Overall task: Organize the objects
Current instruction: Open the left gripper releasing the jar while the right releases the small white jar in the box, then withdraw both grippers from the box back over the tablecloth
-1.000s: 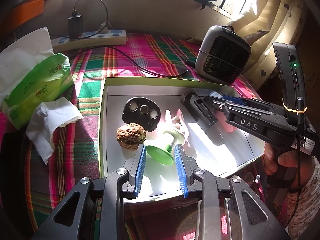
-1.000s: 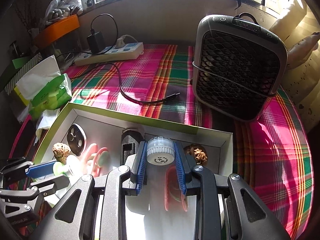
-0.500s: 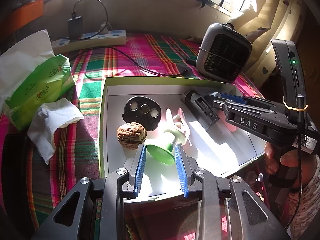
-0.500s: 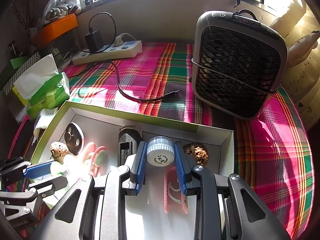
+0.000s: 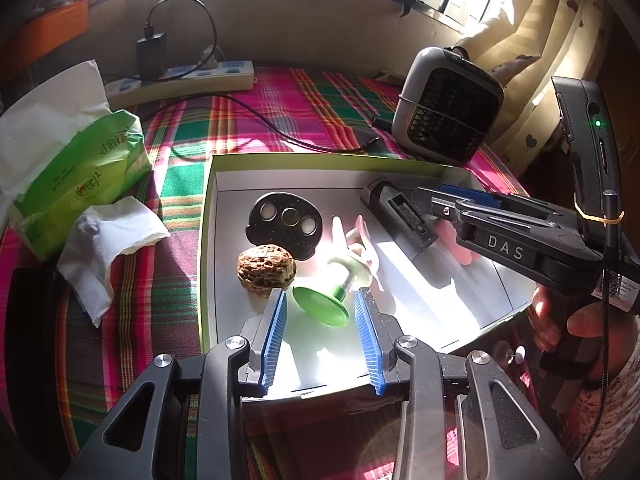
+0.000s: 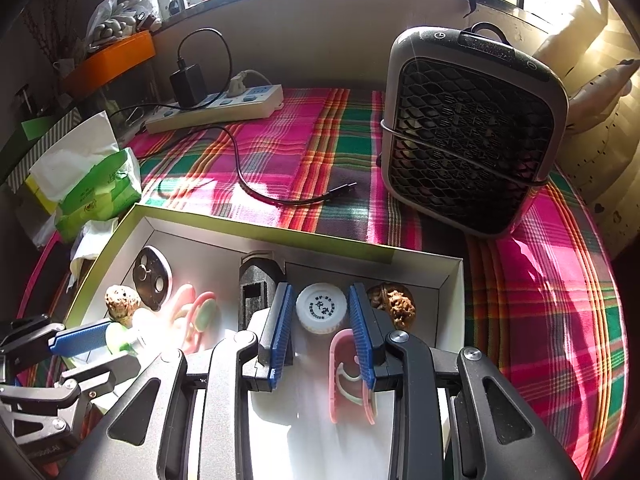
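Left tool (image 5: pixel 320 312): blue fingers spread apart over the near edge of the box, gripping nothing; the green disc of the suction hook sits in the gap between the tips.
Right tool (image 6: pixel 320 316): fingers parted with slim gaps on either side of a small white bottle cap (image 6: pixel 321 311); whether they pinch it cannot be told.
Box (image 5: pixel 208 240): shallow, white inside, green rim, lying on the plaid cloth of the bench (image 6: pixel 280 140).
Suction hook (image 5: pixel 340 292): green and white, lying tilted in the box, just beside a walnut (image 5: pixel 267 267).
Black plate (image 5: pixel 286 224): three round holes, flat behind the walnut.
Black block (image 5: pixel 400 212): oblong, farther right in the box.
Second walnut (image 6: pixel 394 304): in the box's far right corner, near the cap.
Pink clip (image 6: pixel 348 376): on the box floor under the right tool.
Fan (image 6: pixel 472 128): upright on the bench behind the box.
Tissue pack (image 5: pixel 76 176): left of the box.
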A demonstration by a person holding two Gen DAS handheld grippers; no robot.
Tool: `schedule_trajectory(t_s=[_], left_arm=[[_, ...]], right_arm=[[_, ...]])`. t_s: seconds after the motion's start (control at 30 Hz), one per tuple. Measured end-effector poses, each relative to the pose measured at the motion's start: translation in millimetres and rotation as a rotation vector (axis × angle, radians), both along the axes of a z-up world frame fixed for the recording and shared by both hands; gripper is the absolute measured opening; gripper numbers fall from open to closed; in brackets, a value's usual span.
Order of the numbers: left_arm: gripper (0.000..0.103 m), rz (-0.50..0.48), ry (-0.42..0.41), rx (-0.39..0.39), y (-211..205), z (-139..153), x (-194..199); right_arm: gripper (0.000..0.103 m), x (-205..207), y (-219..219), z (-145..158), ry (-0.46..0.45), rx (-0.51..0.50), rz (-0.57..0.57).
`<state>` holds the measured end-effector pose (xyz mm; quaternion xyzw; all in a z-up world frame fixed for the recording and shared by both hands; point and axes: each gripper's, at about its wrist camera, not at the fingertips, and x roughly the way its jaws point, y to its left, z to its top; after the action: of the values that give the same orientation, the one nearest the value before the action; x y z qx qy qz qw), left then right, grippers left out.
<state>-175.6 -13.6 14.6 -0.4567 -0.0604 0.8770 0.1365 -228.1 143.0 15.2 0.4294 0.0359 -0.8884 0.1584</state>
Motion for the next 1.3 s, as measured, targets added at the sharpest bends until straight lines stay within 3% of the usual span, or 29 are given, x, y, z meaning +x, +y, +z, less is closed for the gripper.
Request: schedule_trajectory(t_s=[0.7,1.03,1.3], left_arm=[[0.035,0.000,0.064,-0.001,-19.7,21.1,31.0],[0.036,-0.004,0.080,0.002,-33.5,23.7,59.0],[0.036,-0.059,0.079,-0.003,-18.5,20.7,66.4]], right_arm=[[0.045,41.4,9.1,23.2,0.053,-0.063,-0.020],[0.046,80.4,19.9,28.9,0.084,-0.084,-0.028],[0.046,111.3,30.6,26.9,0.095,-0.086,-0.028]])
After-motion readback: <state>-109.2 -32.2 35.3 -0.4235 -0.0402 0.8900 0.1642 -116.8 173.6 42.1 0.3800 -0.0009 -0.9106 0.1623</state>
